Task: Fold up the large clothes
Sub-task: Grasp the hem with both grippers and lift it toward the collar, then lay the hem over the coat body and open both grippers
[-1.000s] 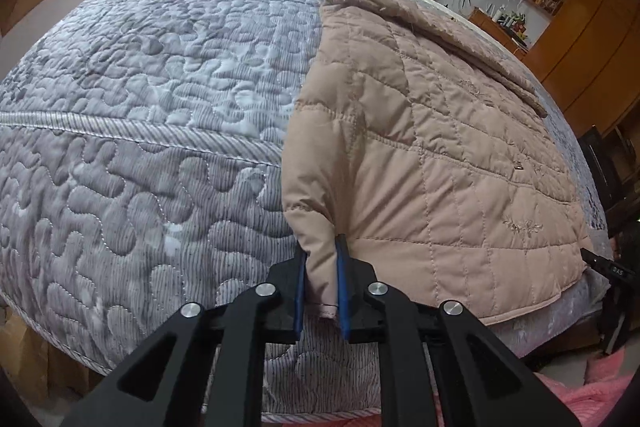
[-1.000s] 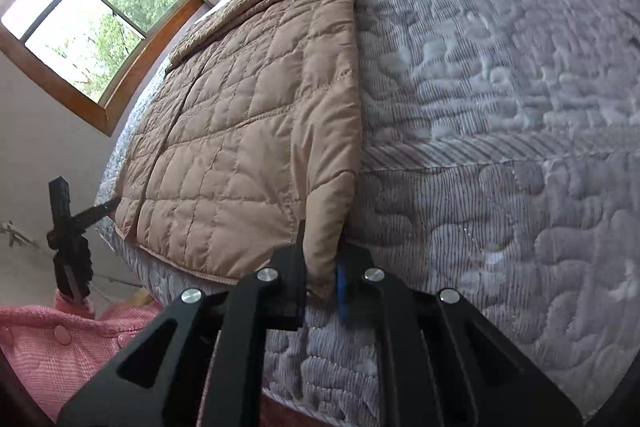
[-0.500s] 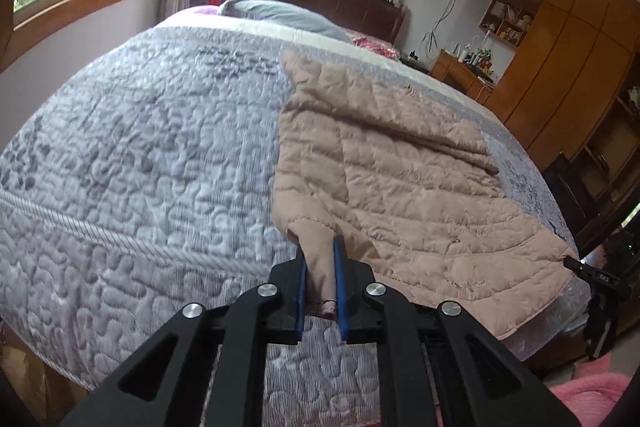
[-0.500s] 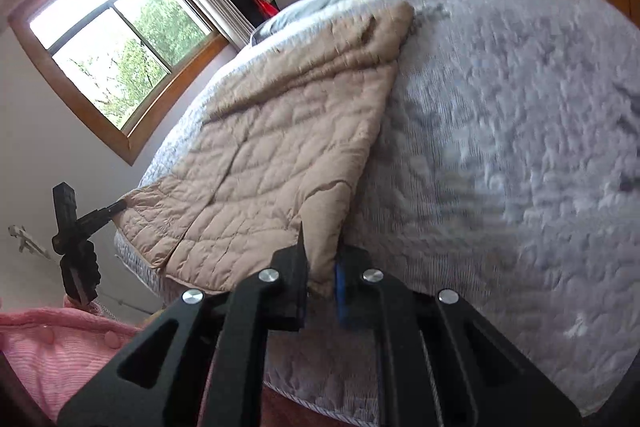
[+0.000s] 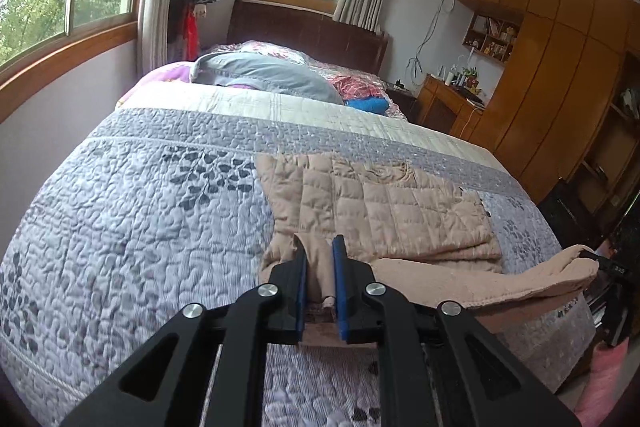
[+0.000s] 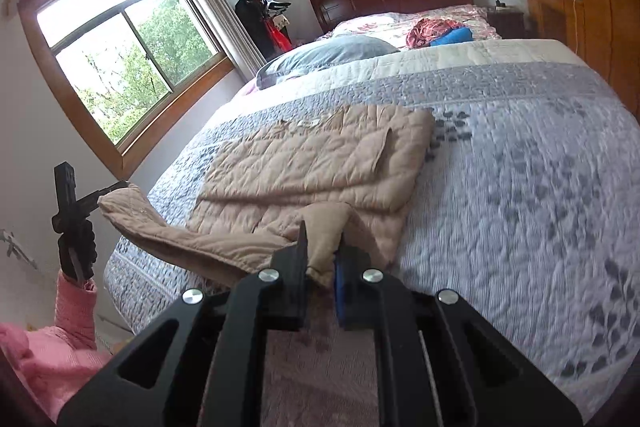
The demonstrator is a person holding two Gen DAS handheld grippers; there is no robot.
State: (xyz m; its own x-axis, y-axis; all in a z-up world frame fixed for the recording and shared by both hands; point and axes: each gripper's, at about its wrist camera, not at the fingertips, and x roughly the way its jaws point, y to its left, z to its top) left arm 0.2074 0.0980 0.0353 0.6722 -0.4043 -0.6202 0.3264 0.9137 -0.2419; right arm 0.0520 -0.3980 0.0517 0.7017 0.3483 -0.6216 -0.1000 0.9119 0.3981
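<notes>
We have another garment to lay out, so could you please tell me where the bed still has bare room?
The bedspread is bare between the window wall and the tan quilted jacket, and on the jacket's far side toward the wardrobe. It is crowded at the headboard end: grey pillow, red and blue clothes.

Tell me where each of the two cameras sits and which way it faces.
Left wrist: sits on the left gripper, looking along its fingers across the bed towards the headboard; its jaws pinch the tan jacket; the right gripper shows at the far right edge.
Right wrist: sits on the right gripper, facing the same way, jaws pinching the jacket's other corner; the left gripper and a pink sleeve show at the left.
Shared: jacket, bed, headboard, grey pillow, windows.
</notes>
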